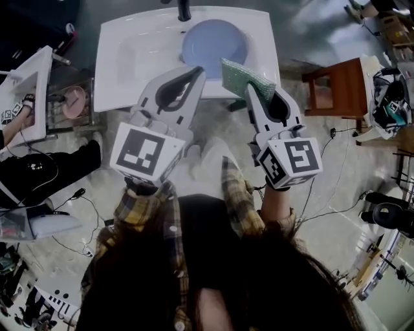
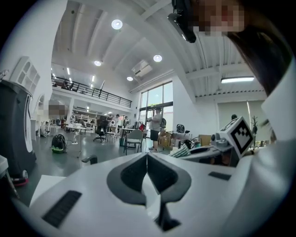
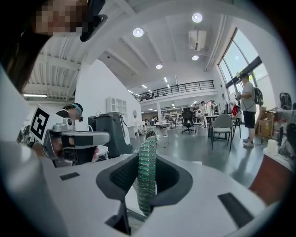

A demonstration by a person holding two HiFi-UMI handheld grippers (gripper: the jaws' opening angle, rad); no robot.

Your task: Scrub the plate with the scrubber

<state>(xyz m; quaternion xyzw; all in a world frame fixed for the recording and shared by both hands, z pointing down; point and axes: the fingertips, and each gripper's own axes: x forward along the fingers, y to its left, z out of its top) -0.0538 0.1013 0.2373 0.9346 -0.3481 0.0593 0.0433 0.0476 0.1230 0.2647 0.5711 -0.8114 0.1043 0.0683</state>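
Note:
A pale blue plate [image 1: 213, 42] lies in the white sink [image 1: 129, 58] at the top of the head view. My left gripper [image 1: 196, 72] hovers over the sink's near edge, just below the plate. Its jaws are shut with nothing between them, and in its own view they meet in a thin line [image 2: 147, 161]. My right gripper [image 1: 253, 90] is shut on a green scrubber [image 1: 242, 77], which sticks out toward the plate's right side. Seen from the right gripper view, the scrubber [image 3: 148, 173] stands edge-on between the pads. Both gripper views look out across the room, not at the plate.
A dark faucet [image 1: 184, 10] rises behind the plate. A brown wooden stool [image 1: 339, 87] stands to the right of the sink. A second white basin [image 1: 29, 94] sits at the far left. Cables and gear lie on the floor. People and chairs [image 2: 134, 139] are far off.

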